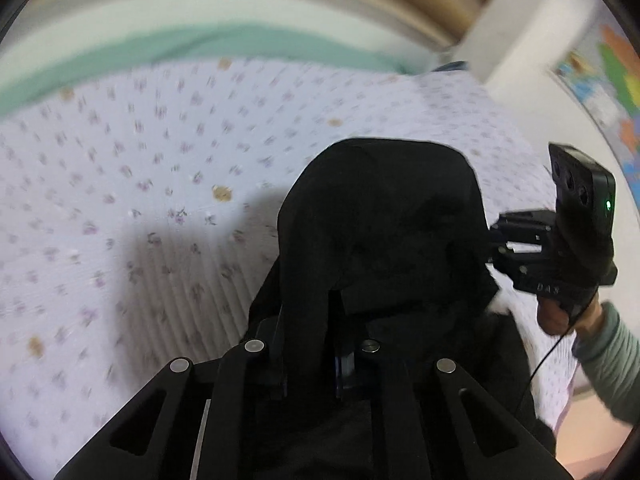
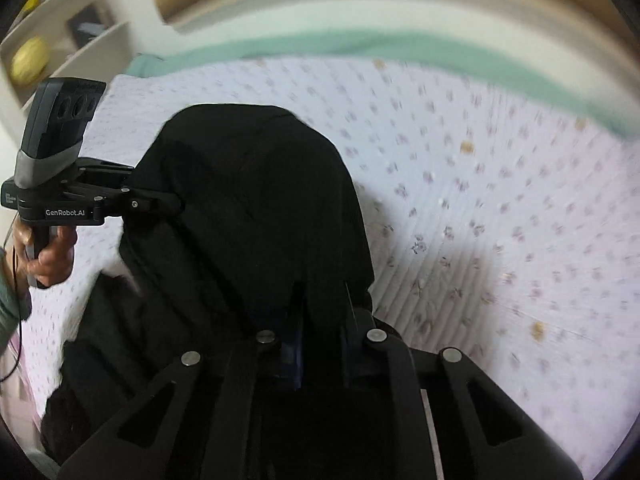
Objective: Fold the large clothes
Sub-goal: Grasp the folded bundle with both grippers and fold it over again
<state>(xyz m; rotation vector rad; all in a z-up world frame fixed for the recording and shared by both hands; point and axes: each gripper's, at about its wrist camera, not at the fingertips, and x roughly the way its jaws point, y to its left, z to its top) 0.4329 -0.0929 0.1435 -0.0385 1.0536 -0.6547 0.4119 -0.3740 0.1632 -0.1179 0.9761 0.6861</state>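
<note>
Nearest the left wrist camera, the left gripper (image 1: 308,344) has its fingers closed on a fold of the black garment (image 1: 384,216), which drapes over the fingertips and hides them. In the right wrist camera the right gripper (image 2: 320,320) likewise has its fingers pinched together on the same black garment (image 2: 256,200), the cloth hanging over them. The garment is held up between the two grippers, just above the bed, with its lower part bunched below. Each gripper appears in the other's view, at the garment's side edge, held by a bare hand (image 2: 50,252). Beyond lies the floral bedsheet (image 1: 160,160), blurred. Farther off are a green blanket (image 1: 160,52) and a white shelf (image 2: 80,32).
</note>
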